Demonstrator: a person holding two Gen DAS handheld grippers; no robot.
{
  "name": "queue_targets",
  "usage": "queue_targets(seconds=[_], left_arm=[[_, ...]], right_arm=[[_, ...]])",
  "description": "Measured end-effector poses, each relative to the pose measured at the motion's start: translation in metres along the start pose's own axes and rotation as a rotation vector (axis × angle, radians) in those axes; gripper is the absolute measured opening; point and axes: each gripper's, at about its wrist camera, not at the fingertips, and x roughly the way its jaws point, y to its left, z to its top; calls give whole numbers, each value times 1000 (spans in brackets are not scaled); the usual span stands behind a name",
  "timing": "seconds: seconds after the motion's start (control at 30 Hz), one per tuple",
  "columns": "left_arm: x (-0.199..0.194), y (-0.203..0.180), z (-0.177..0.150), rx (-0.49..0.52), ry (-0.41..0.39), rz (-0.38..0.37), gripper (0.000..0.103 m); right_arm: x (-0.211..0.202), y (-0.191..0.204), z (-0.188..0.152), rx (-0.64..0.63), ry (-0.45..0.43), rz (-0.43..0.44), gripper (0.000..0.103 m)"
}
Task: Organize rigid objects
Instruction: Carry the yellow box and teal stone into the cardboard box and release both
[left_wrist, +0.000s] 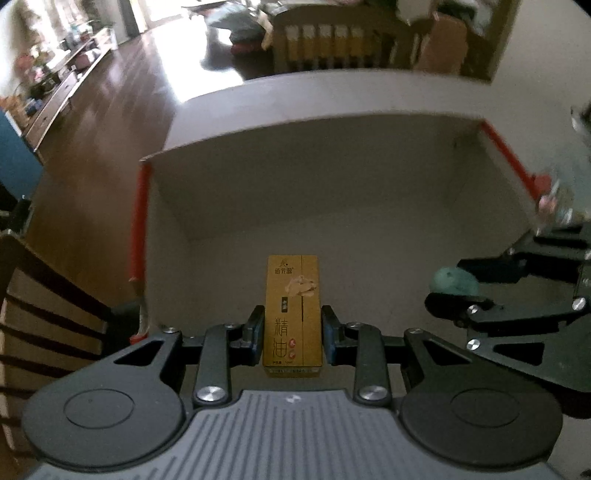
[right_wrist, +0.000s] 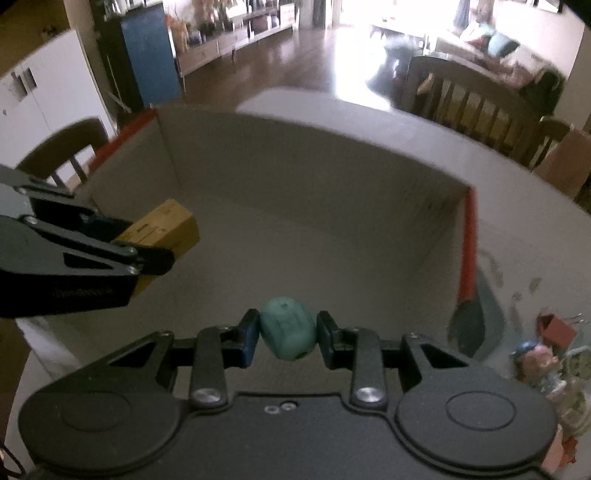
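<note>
Far left: wooden chair (left_wrist: 44, 325) outside the box, beside the red-taped corner (left_wrist: 138, 221) of an open cardboard box (left_wrist: 295, 177) on a pale table (right_wrist: 535, 236)

Left gripper (left_wrist: 293, 334), pointing steeply down over the box interior: jaws clamped on a small yellow carton (left_wrist: 293, 314) with printed characters, pads pressing its two long sides about midway to low along its length. Carton hangs above the box floor, not touching it as far as I can tell. Judged light and stiff, but thin card — a hard squeeze would likely dent it; flat sides give the pads good purchase, so slip looks unlikely

Right gripper (right_wrist: 286, 334), just beside the left one, also over the box: jaws closed on a small teal rounded object (right_wrist: 288, 328), pads on opposite sides across its middle. Surface looks matte; small hole low on its face. Judged light and hard; the curved sides mean it could rotate or squirt out if grip is off-centre, so holding across the widest part seems right

Far right, outside the box: cluster of small figurines (right_wrist: 546, 369) on the table, blurred
</note>
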Motion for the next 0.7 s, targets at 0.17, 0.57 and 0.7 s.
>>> queue_targets(seconds=[0.17, 0.57, 0.7], left_arm=[[23, -2, 5, 50, 95, -4, 30], [28, -14, 2, 66, 136, -15, 30], [20, -4, 6, 54, 98, -18, 30]], right_arm=[[10, -1, 3, 21, 89, -7, 33], [6, -1, -5, 45, 117, -25, 36], [-3, -6, -15, 54, 90, -15, 38]])
